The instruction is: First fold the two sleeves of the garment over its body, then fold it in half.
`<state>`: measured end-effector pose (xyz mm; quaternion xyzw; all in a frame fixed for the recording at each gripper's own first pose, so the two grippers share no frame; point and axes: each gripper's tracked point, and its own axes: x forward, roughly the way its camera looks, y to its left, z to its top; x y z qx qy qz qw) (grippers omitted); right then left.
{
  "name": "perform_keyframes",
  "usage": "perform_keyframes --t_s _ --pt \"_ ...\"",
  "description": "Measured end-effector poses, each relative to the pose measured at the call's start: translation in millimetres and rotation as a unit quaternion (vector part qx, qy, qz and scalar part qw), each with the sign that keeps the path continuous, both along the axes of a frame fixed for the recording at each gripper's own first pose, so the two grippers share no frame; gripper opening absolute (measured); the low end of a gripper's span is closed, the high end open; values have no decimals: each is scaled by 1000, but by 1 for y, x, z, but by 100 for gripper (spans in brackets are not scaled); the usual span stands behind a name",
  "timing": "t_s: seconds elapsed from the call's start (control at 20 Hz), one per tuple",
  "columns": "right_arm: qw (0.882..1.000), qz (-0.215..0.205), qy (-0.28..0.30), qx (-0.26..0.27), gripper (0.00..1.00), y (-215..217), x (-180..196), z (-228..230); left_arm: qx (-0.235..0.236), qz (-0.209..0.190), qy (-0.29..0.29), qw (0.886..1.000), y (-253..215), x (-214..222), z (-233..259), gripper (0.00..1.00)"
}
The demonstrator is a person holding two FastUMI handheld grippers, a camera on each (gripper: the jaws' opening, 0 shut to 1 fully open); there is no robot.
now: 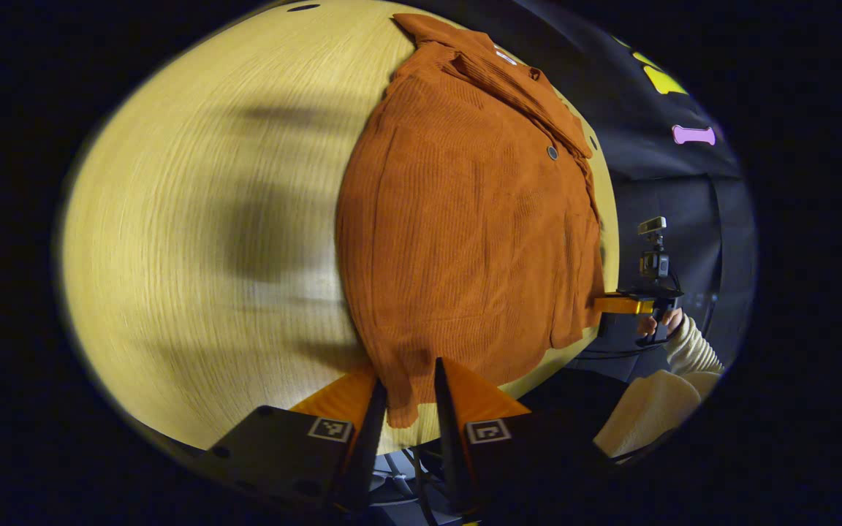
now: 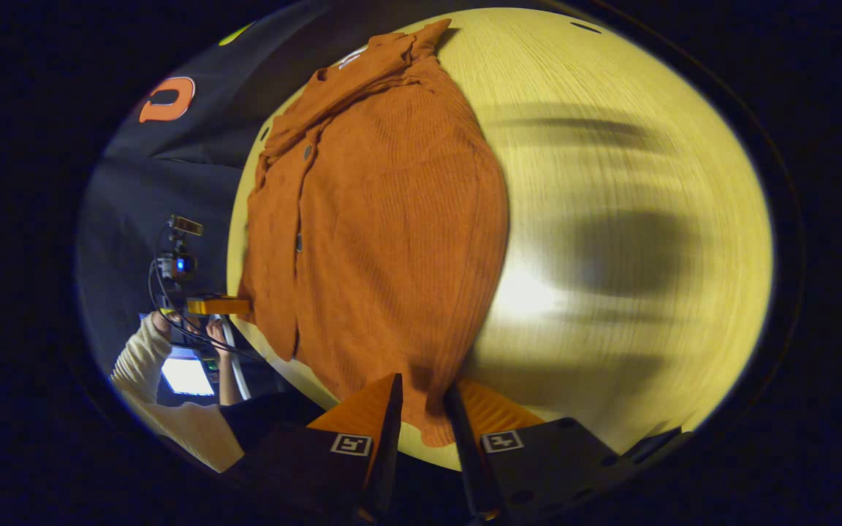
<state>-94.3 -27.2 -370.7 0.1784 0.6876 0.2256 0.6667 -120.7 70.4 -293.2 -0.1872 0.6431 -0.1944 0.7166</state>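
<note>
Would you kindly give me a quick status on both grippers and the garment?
Left gripper shut on a garment corner at the table edge. Right gripper shut on another corner. Garment flat, sleeves apparently folded in. Nothing in the way.

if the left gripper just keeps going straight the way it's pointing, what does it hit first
The orange garment. A strip of its near edge already lies between the left gripper fingers, so pushing on would likely run into the bunched cloth on the wooden table. Depth is hard to judge here.
</note>
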Motion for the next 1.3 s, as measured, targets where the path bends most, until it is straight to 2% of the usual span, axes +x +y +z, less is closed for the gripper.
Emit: perform_keyframes --t_s 0.05,0.2,0.25,0.35,0.4,0.45,0.6,0.65,0.7,0.9,1.15,1.25,1.3 --pt "1000 0 2 2 41 0 1 1 2 -4 0 1000 0 -2 -1 34" --pt "1000 7 -1 19 41 8 0 5 15 -12 6 1000 -5 -8 -4 26" --pt "1000 12 -1 25 34 11 -1 6 24 -17 2 1000 -5 -8 -5 21" --pt "1000 20 -20 -14 34 1 6 -15 36 -28 -6 999 -5 -9 -8 14" --pt "1000 7 -20 -18 14 8 10 -30 36 -29 -10 999 -1 -9 -4 13" --pt "1000 1 -13 -9 8 6 12 -14 37 -29 -14 999 -2 -9 -2 12" --pt "1000 -12 -7 -3 10 4 11 -11 43 -29 -17 998 0 -12 3 8" --pt "1000 -18 -5 -4 3 2 9 -10 46 -30 -19 998 1 -11 5 6" --pt "1000 -19 -4 -6 3 2 8 -11 50 -31 -20 998 1 -12 5 5" --pt "1000 -1 -15 -11 3 -1 2 -3 47 -21 -18 999 -11 -4 12 3" --pt "998 -11 -42 39 3 12 15 52 49 -43 -65 996 -24 6 40 3" --pt "996 -23 -68 61 3 16 36 81 49 -53 -92 993 -27 15 57 3" --pt "994 -30 -80 71 3 19 48 97 56 -58 -107 991 -27 17 50 3"
